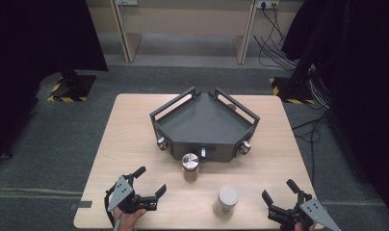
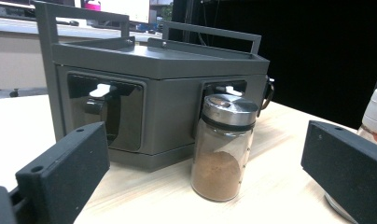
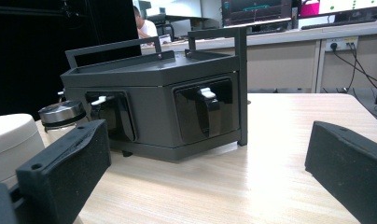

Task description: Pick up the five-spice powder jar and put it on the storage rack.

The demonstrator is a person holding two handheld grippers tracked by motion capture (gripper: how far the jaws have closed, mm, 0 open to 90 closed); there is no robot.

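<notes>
Both sets of jaws spread, empty. Left gripper (image 1: 148, 186) faces brown spice jar (image 2: 222, 147), standing just before grey rack (image 1: 202, 122). Approach level, clamp glass below metal cap; white-lidded jar (image 1: 226, 199) near.

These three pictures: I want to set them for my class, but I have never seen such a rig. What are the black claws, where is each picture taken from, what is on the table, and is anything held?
A person sits at a wooden table holding a hand-held two-jaw tool in each hand: the left gripper and the right gripper. The high view looks down from above. The other two come from cameras riding on each gripper, so the black blocks at their bottom edges are that gripper's own jaws. On the table stand a dark grey angled rack, a metal-capped jar of brown powder just in front of it, and a white-capped jar nearer the person. Both grippers are open and hold nothing.
</notes>
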